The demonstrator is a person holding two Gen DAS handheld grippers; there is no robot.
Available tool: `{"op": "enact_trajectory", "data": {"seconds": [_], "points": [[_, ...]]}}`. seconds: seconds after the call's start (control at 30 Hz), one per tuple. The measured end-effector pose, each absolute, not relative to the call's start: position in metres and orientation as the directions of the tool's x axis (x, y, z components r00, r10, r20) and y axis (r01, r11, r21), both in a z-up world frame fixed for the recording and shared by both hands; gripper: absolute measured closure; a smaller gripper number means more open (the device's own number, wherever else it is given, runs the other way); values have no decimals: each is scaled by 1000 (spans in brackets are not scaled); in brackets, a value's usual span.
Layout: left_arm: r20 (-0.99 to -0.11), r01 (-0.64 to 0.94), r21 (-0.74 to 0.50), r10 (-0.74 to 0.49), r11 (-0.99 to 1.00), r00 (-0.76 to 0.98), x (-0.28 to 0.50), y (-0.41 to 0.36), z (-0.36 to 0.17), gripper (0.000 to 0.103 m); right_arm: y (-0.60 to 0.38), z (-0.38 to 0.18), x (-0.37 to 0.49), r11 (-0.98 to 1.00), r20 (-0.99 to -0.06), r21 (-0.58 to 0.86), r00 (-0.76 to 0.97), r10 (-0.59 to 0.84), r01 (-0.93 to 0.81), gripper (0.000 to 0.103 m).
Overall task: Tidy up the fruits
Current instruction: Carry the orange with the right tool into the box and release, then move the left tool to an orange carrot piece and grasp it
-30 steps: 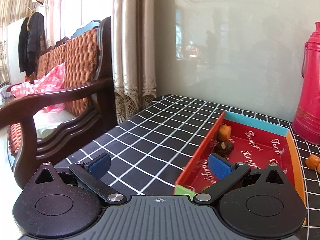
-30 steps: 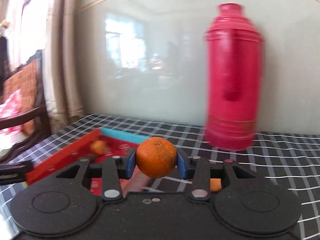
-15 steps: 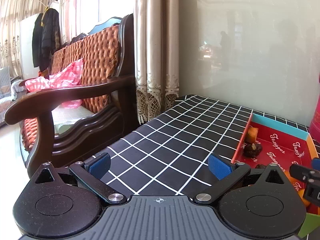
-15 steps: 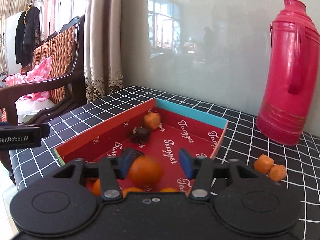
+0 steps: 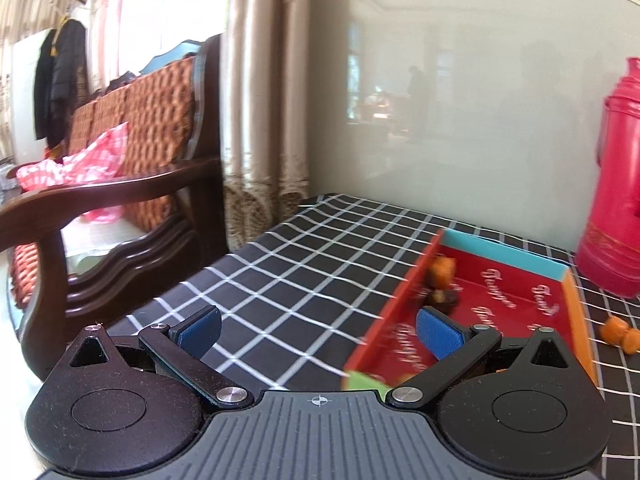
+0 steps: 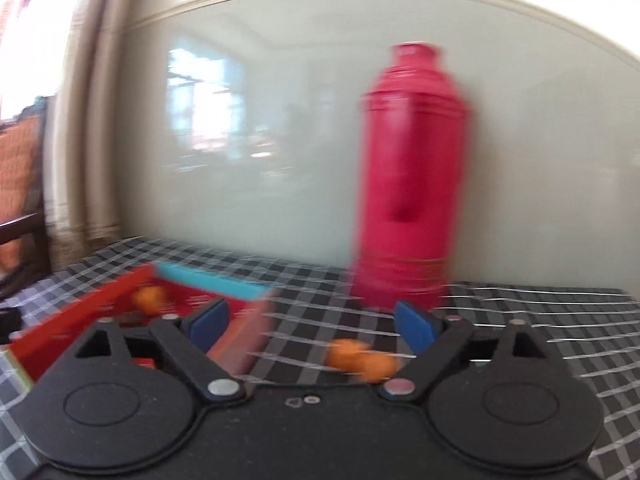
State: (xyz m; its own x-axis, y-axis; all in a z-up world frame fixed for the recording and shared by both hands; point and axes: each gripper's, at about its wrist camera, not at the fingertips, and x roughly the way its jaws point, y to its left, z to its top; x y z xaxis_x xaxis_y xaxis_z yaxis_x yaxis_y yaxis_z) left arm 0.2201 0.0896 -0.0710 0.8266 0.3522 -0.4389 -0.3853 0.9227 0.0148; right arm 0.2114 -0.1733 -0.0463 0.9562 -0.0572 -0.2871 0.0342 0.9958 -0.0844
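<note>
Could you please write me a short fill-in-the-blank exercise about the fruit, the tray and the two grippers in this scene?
1. The right gripper has its jaws ____ and holds nothing.
2. Two small orange fruits lie on the checked tablecloth, ____ the red tray.
3. The tall flask by the wall is ____ in colour.

Missing words: open; outside; red

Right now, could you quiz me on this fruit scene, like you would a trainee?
1. True or false: the right gripper holds an orange.
2. How many oranges lie on the tablecloth outside the red tray? A one, B two, C four.
3. Fill in: the tall pink thing beside the tray is a ____.

Key: 1 false, its jaws are open and empty; 2 B; 3 flask.
</note>
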Motion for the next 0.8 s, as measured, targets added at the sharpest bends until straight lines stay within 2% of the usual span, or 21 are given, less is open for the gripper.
{"op": "enact_trajectory", "data": {"seconds": [0.07,0.13,0.27,0.5,0.8], "points": [[-437,-364,17,334,931,835,223,78,-71,0,-189,-46,211,990,-289,-88,948,-132,111,16],[-434,-339,21,314,941,844,226,64,-70,0,-206,-46,208,979,-281,-87,938,-203,186,6],[-418,-276,44,268,960,868,231,33,-69,0,-238,-47,199,949,-265,-97,912,-314,299,6],[-398,-121,69,138,990,907,238,-28,-68,0,-285,-58,178,893,-295,-84,845,-446,442,6],[-435,75,88,-30,993,900,251,-98,-80,0,-332,-62,164,861,-314,-13,815,-486,509,6]]}}
